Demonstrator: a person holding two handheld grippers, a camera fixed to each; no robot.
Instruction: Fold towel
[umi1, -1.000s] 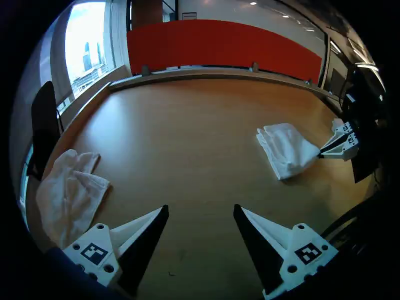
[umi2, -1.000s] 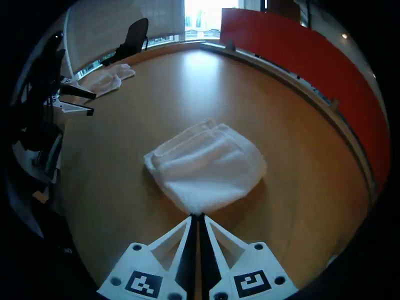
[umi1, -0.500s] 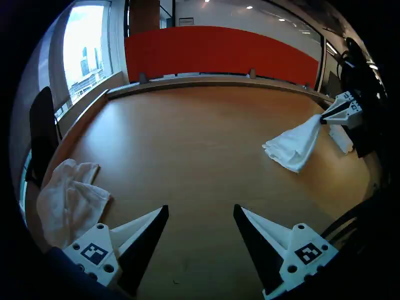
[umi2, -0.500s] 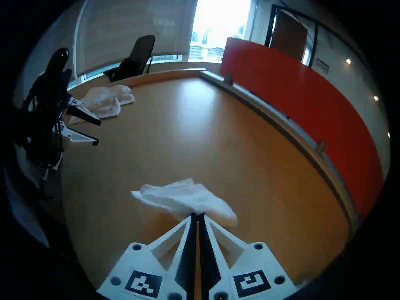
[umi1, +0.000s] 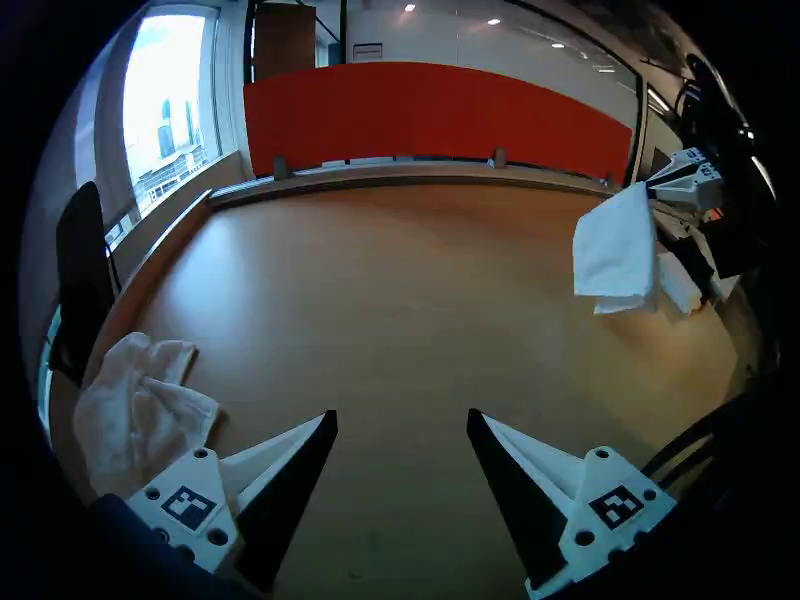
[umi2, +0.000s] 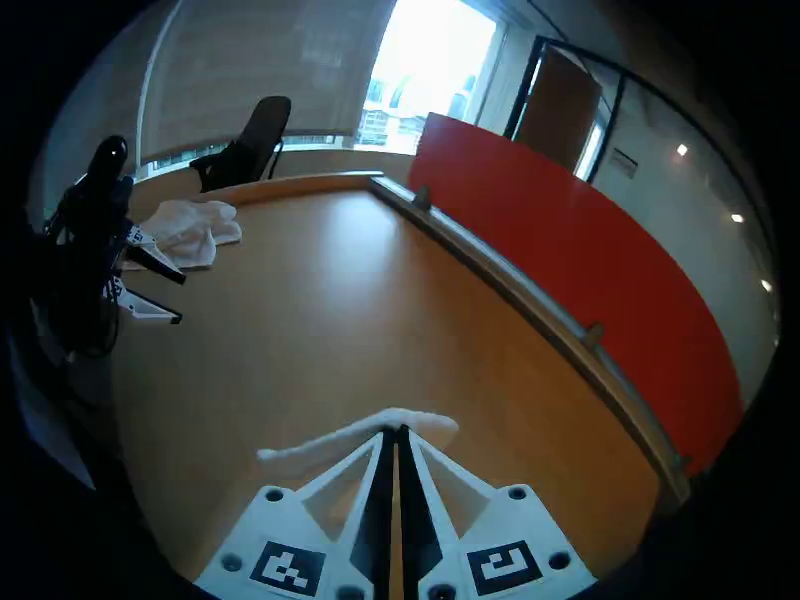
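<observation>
A folded white towel (umi1: 615, 255) hangs in the air at the far right of the left gripper view, pinched at its top corner by my right gripper (umi1: 652, 188), which is shut on it. In the right gripper view the towel (umi2: 340, 448) drapes thinly just past the closed fingertips of the right gripper (umi2: 397, 432), above the wooden table (umi2: 330, 310). My left gripper (umi1: 400, 420) stands open low over the table's near side with nothing between its fingers; the right gripper view has this left gripper (umi2: 180, 300) at the far left, held by a dark-sleeved arm.
A crumpled white towel (umi1: 135, 415) lies at the table's left corner, also the crumpled towel (umi2: 190, 225) beside the left gripper. Another white cloth (umi1: 680, 285) sits at the right edge. A red partition (umi1: 440, 110) lines the far side; a black chair (umi2: 255, 130) stands by the window.
My right gripper has lifted the folded towel off the table; it now hangs in the air, higher and farther right. The left gripper has stayed open in place.
</observation>
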